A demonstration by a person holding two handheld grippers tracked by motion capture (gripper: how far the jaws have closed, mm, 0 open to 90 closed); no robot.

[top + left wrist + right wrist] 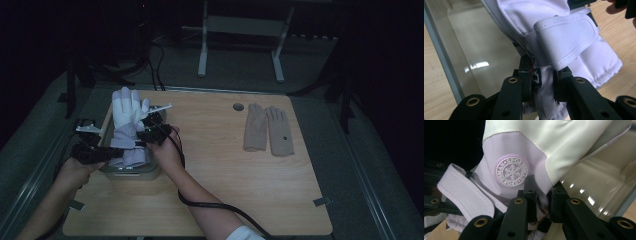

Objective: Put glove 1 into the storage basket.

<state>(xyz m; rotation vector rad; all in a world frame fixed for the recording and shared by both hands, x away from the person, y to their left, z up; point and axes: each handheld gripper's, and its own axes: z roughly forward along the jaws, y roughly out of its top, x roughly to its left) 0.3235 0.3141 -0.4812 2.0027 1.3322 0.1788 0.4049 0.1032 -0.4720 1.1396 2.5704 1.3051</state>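
High view: my left gripper (107,152) and right gripper (150,131) were both clamped on the lilac-and-white ski glove (127,117), held over the clear bin (107,172). Glove not yet released inside; beige gloves (268,130) lay untouched on the table (210,200).

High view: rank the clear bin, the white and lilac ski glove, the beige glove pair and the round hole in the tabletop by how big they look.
1. Beige glove pair and white and lilac ski glove: look alike, no ranking between them.
2. Clear bin: mostly hidden under the glove, so its place is unsure.
3. Round hole: plainly smallest.
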